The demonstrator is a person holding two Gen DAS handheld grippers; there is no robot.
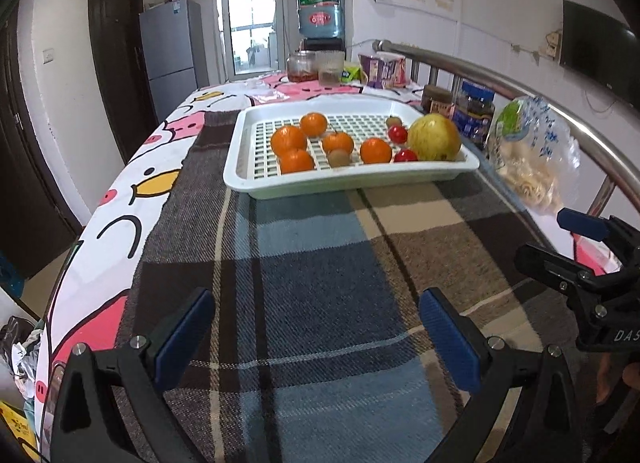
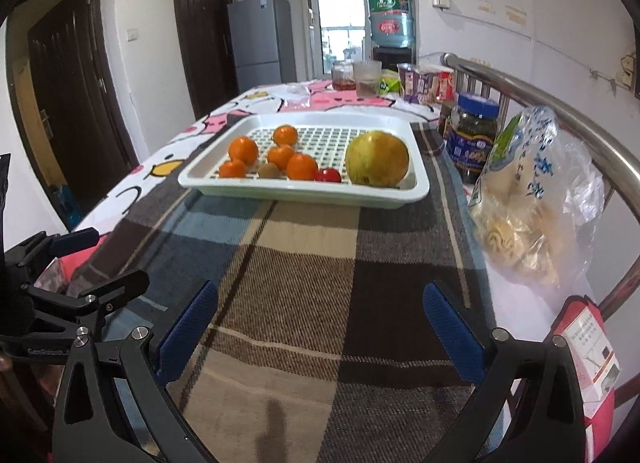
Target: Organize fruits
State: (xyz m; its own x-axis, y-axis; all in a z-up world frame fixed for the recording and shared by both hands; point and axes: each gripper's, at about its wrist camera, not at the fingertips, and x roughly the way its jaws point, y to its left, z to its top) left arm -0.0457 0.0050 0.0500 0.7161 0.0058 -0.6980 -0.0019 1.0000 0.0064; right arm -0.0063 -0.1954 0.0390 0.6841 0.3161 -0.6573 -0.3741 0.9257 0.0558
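A white slotted tray (image 1: 352,181) (image 2: 304,193) sits on the plaid cloth ahead of both grippers. It holds several oranges (image 1: 289,139) (image 2: 243,150), a big yellow-green apple (image 1: 434,137) (image 2: 377,159), small red tomatoes (image 1: 405,155) (image 2: 329,175) and small brown kiwis (image 1: 339,157) (image 2: 268,170). My left gripper (image 1: 316,335) is open and empty, well short of the tray. My right gripper (image 2: 320,327) is open and empty, also short of the tray. Each gripper shows at the edge of the other's view.
A bag of noodles (image 1: 528,151) (image 2: 528,203) and dark jars (image 1: 474,113) (image 2: 472,135) stand along the metal rail (image 1: 520,87) at the right. Jars and snack packs (image 1: 380,69) sit beyond the tray. A red box (image 2: 588,359) lies near my right gripper.
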